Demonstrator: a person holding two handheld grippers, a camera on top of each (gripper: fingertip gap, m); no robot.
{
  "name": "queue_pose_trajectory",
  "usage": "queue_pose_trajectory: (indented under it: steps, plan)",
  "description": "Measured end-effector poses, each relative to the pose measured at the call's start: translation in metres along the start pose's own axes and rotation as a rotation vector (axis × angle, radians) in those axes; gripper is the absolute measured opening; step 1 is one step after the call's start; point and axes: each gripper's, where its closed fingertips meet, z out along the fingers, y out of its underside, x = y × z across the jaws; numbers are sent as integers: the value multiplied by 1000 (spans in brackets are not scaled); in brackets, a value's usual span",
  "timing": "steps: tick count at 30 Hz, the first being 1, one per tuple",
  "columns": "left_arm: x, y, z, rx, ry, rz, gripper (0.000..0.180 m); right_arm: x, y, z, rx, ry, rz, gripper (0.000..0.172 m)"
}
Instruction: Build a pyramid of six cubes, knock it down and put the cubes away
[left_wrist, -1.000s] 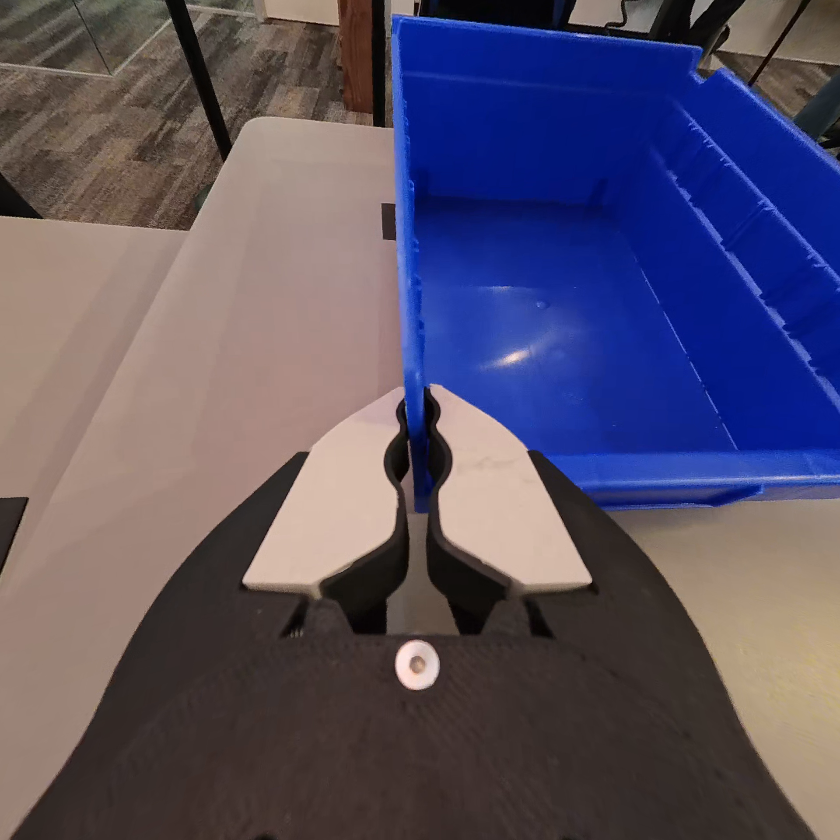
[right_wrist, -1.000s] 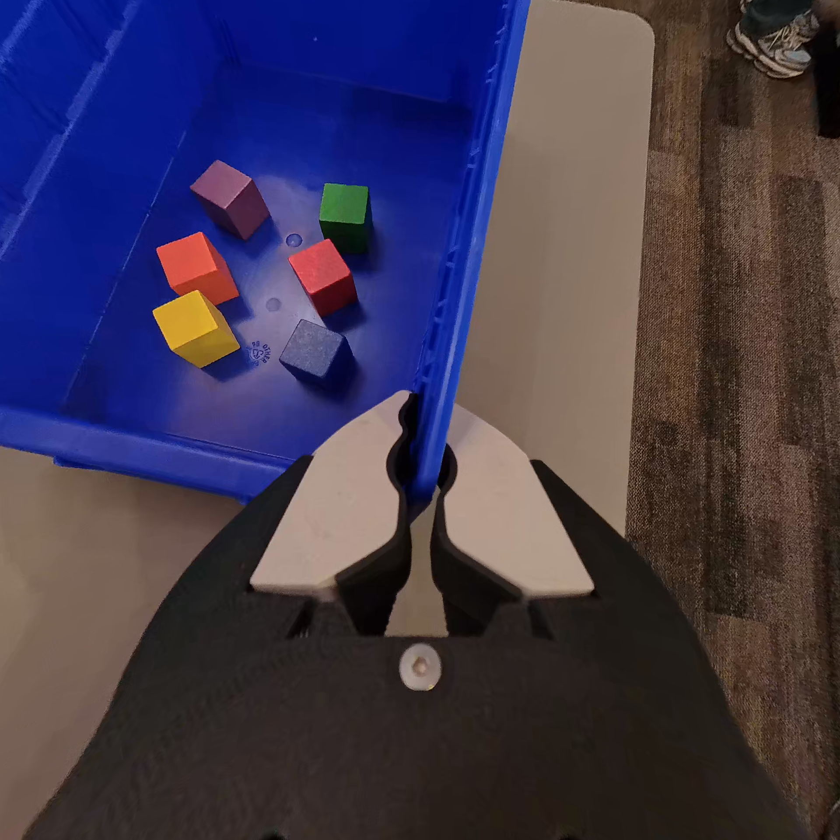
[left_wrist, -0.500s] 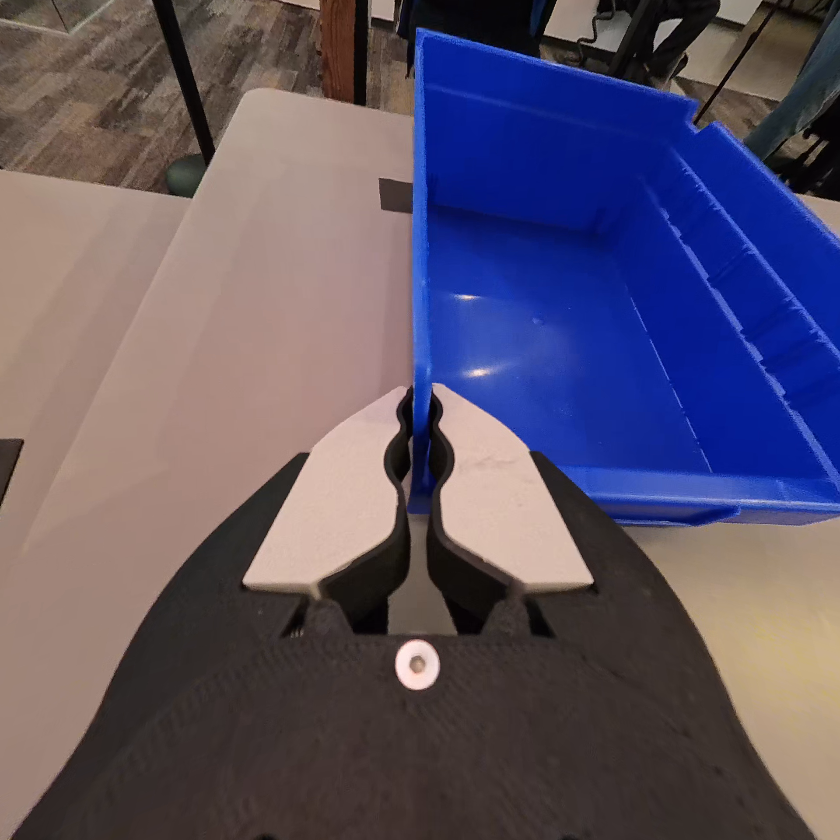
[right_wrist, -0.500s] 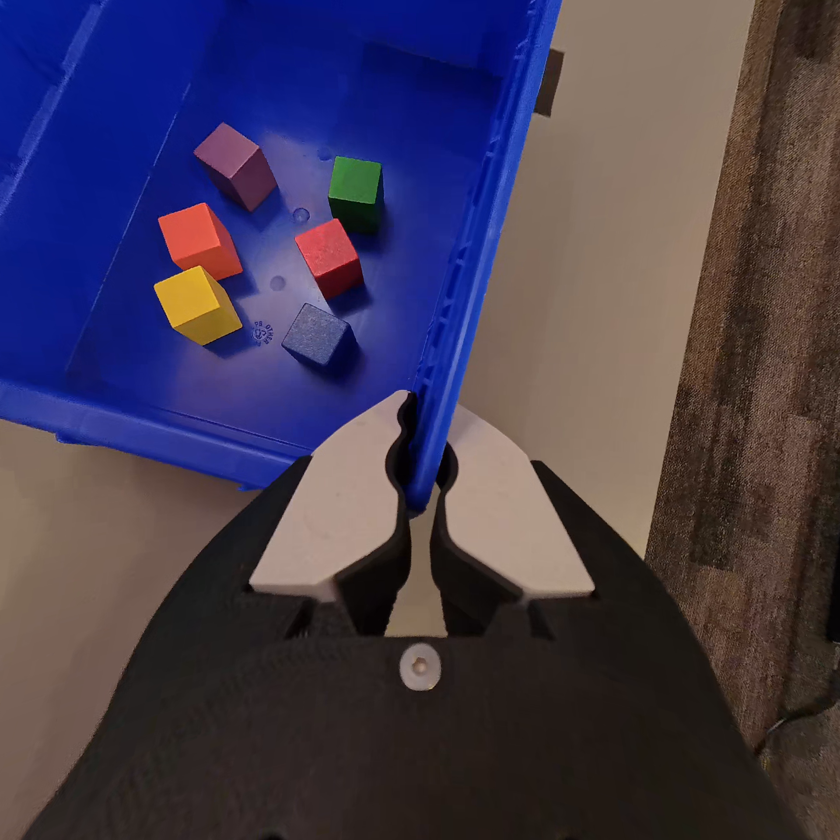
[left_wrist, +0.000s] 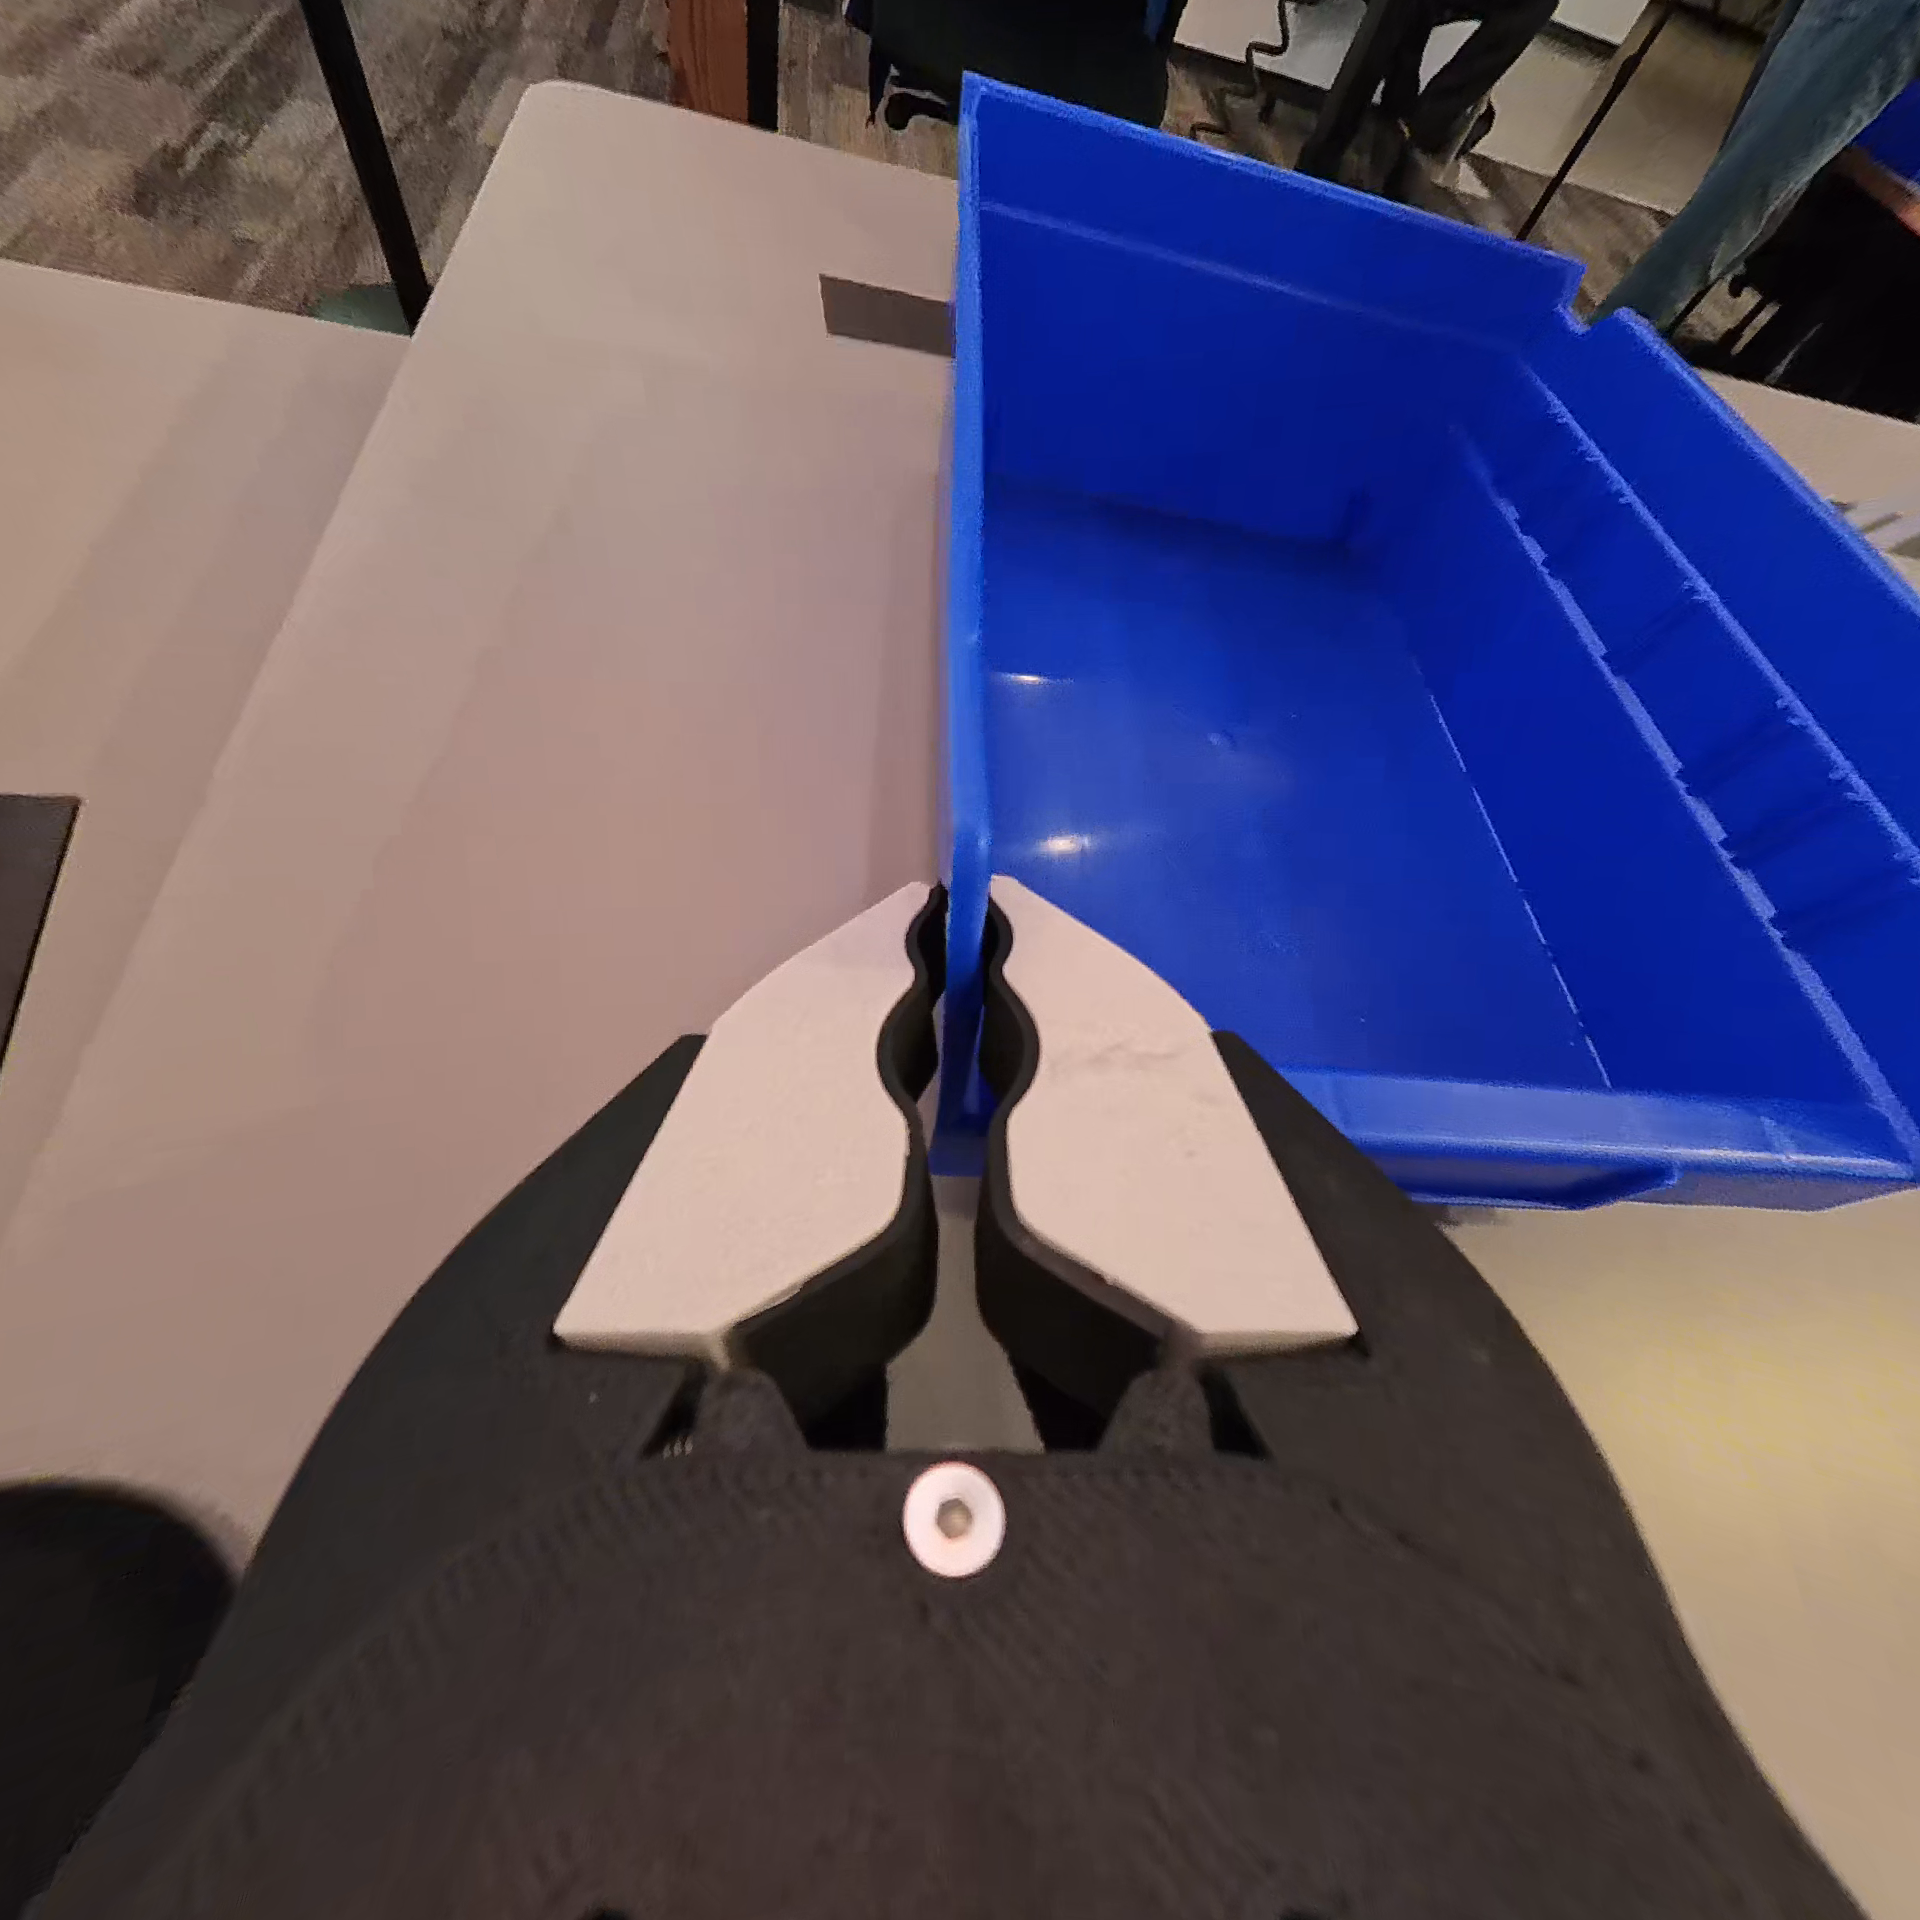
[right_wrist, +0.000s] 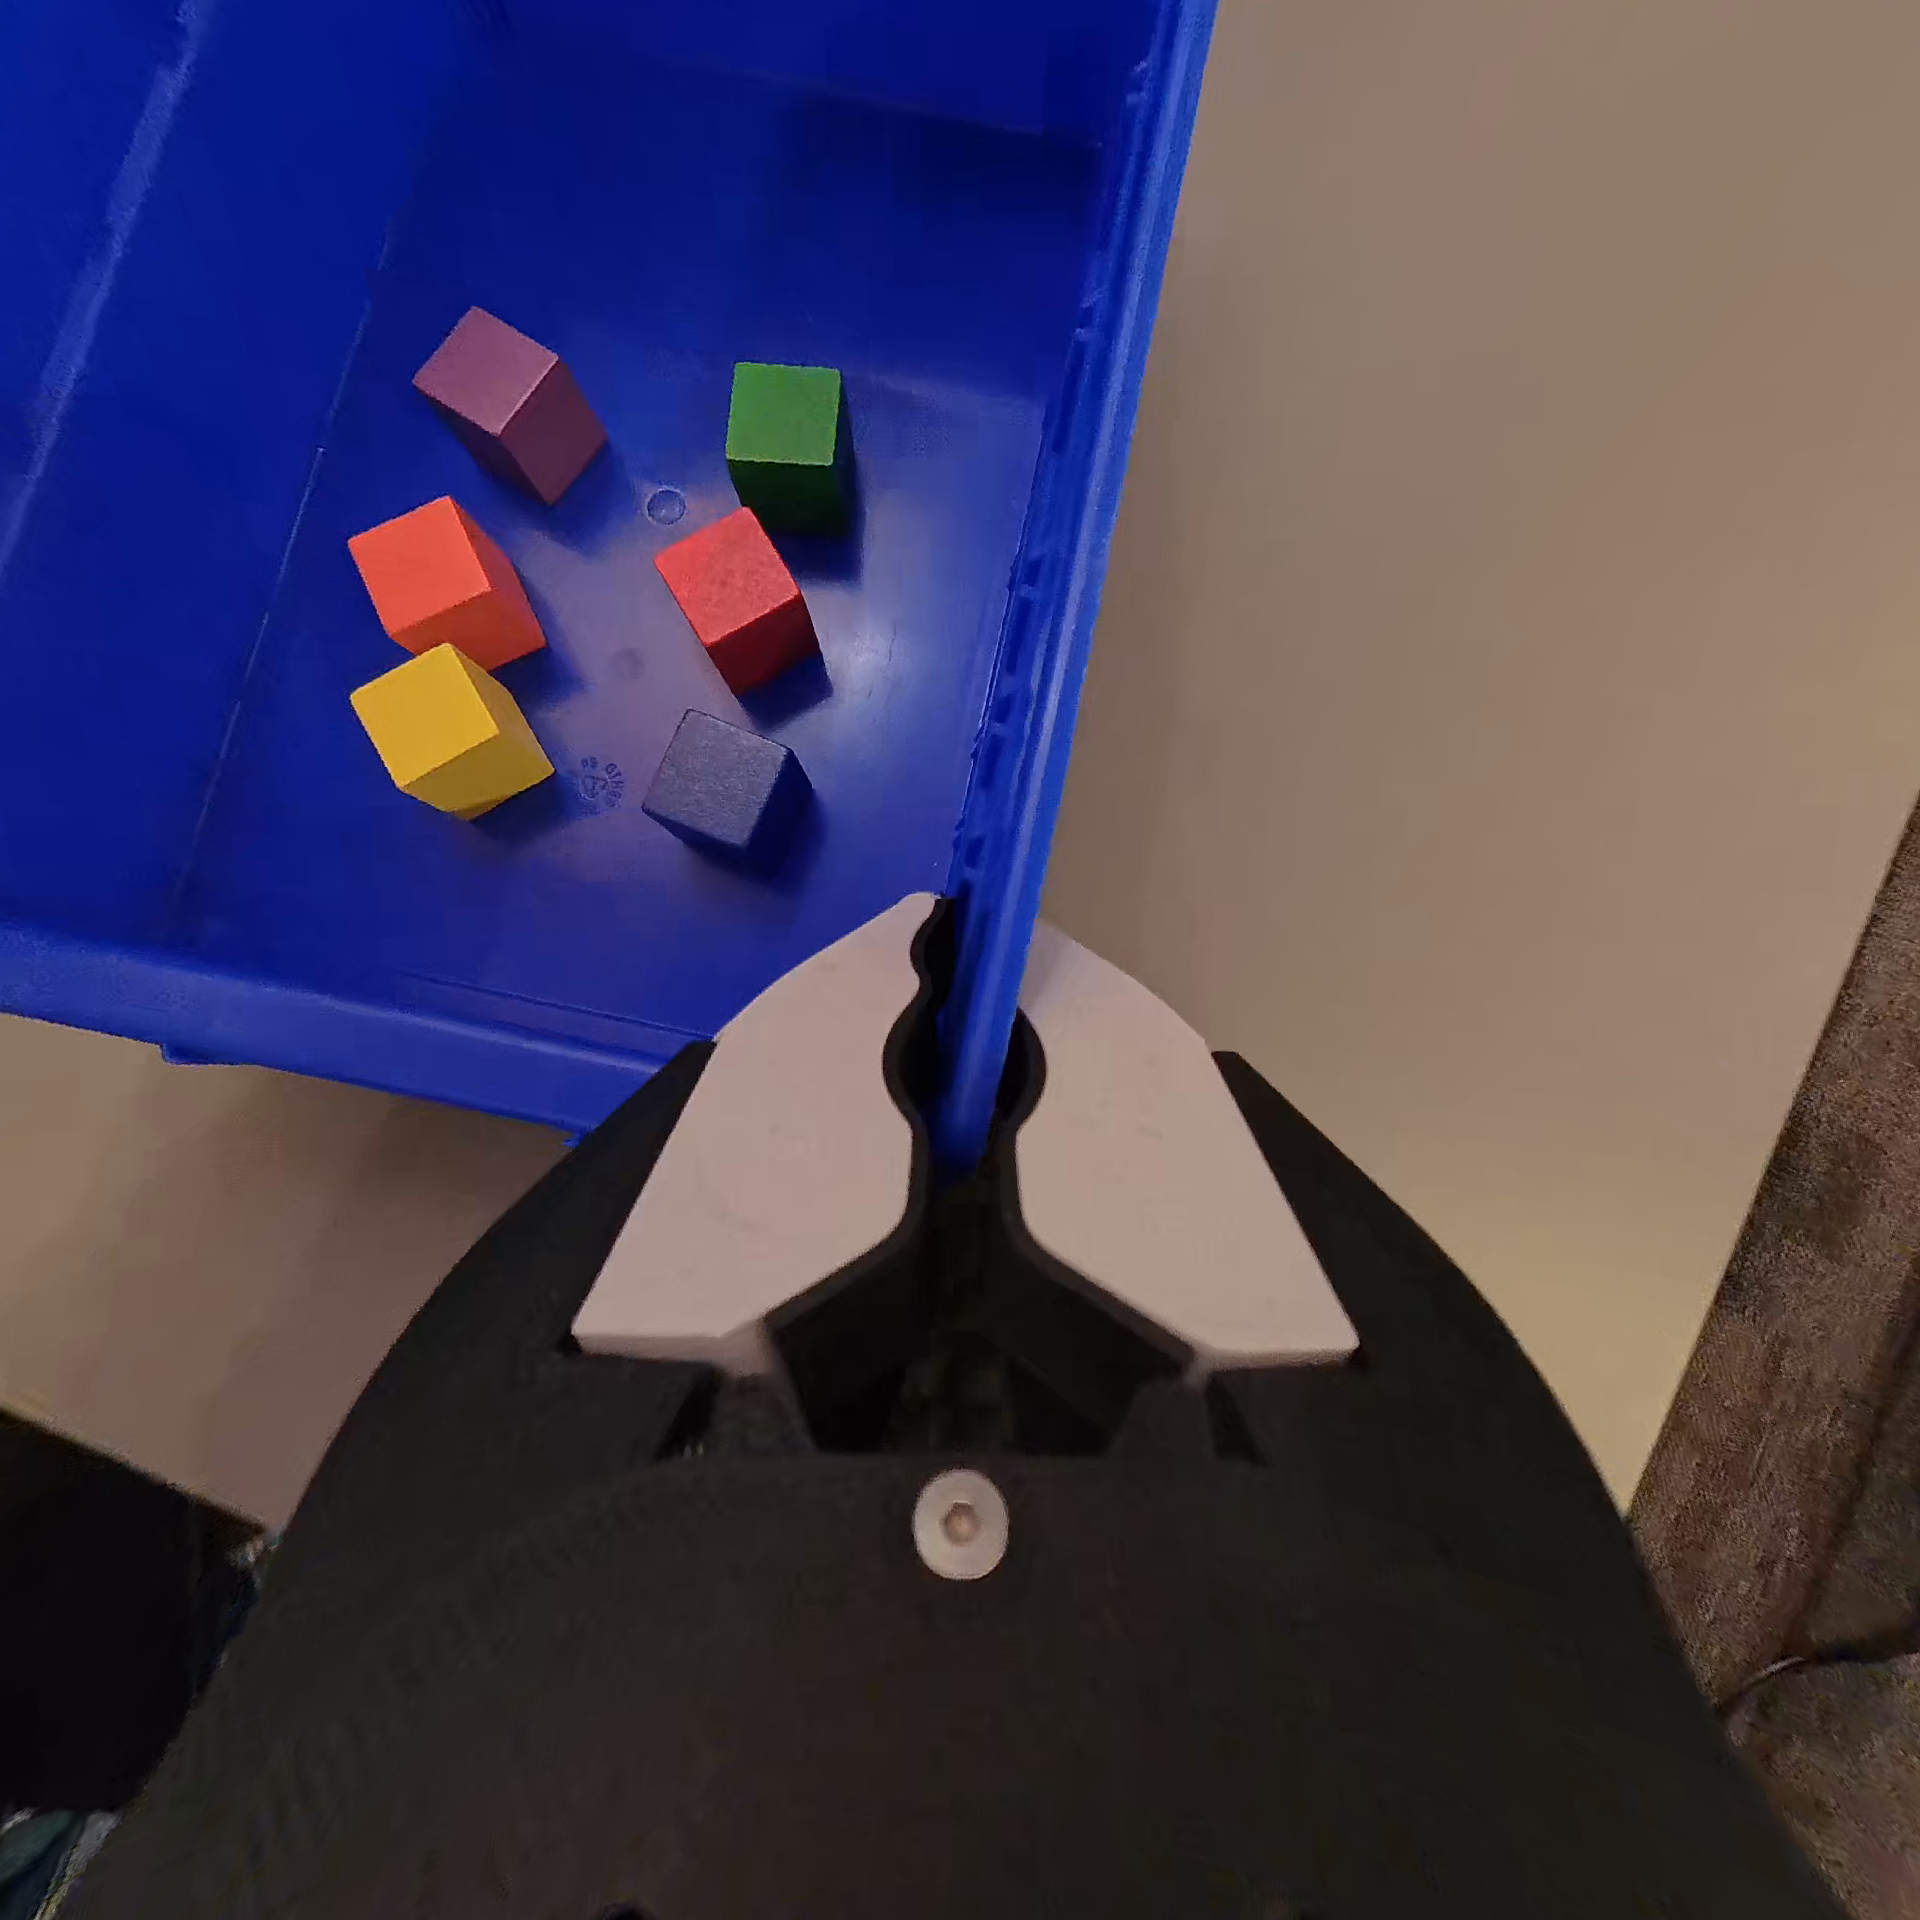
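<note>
A blue bin (left_wrist: 1195, 395) stands on a beige table (left_wrist: 571, 727). My left gripper (left_wrist: 961, 904) is shut on the bin's left wall near its front corner. My right gripper (right_wrist: 977, 925) is shut on the bin's right wall (right_wrist: 1091, 520) near its front corner. Several cubes lie loose on the bin floor in the right wrist view: purple (right_wrist: 509, 400), green (right_wrist: 784, 426), orange (right_wrist: 436, 571), red (right_wrist: 732, 592), yellow (right_wrist: 447, 722) and dark blue (right_wrist: 717, 774). The left wrist view shows only a bare part of the bin floor.
A black tape patch (left_wrist: 883, 312) lies on the table left of the bin's far corner. A black mat (left_wrist: 31, 883) lies at the left edge. Carpet (right_wrist: 1818, 1351) lies beyond the table's right edge. People's legs (left_wrist: 1766, 156) stand behind the table. Some 85 cm of space lies between my two pairs of fingers.
Both grippers keep their hold on the bin walls. The bin has moved with them away from the table's right edge; more table shows to its right. The cubes have hardly shifted.
</note>
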Motion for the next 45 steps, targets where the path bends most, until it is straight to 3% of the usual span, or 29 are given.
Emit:
queue_pose_trajectory:
  steps: [11,18,27,36,45]
  plan:
    - [21,51,-101,7,-27,12,4,-75,46,-28,20,-87,-108,5]
    - [37,79,-158,71,-59,-7,4,-128,47,-9,47,-184,-194,5]
    - [39,105,-214,162,-102,-44,5,-198,6,21,83,-311,-291,4]
    - [23,115,-270,284,-153,-100,8,-269,-55,64,68,-393,-385,5]
    - [10,122,-290,342,-219,-155,8,-333,-129,116,74,-420,-428,5]
